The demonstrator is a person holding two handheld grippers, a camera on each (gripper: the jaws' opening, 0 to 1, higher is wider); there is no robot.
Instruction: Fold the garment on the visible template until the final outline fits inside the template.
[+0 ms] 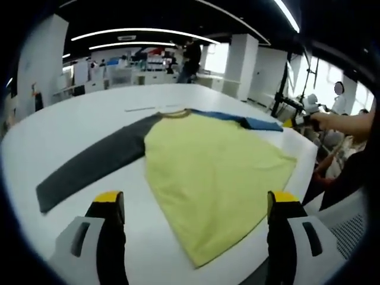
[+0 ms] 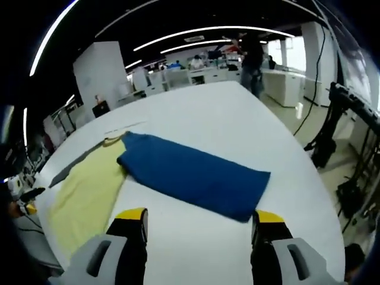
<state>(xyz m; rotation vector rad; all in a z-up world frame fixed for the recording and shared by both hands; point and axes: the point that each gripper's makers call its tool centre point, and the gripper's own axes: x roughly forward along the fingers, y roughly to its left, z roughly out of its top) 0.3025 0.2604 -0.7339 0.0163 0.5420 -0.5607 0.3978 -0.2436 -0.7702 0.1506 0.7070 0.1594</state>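
The shirt lies flat on the table, both sleeves out (no fold yet), so all folding remains; left gripper and right gripper gape, holding nothing.

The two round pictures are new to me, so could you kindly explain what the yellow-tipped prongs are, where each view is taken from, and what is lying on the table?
Each picture comes from a fisheye camera riding on a hand-held gripper; a person carries one in each hand. The yellow-tipped prongs rising from the bottom are that gripper's own two jaws. In the left gripper view, the left gripper stands open and holds nothing. In the right gripper view, the right gripper is also open and empty.

On the white table lies a long-sleeved shirt, spread flat. Its body is pale yellow, one sleeve is dark grey and the other sleeve is blue. The left camera looks across the yellow body; the right camera looks at the blue sleeve. Nothing is folded yet. I cannot make out a template outline on the table.
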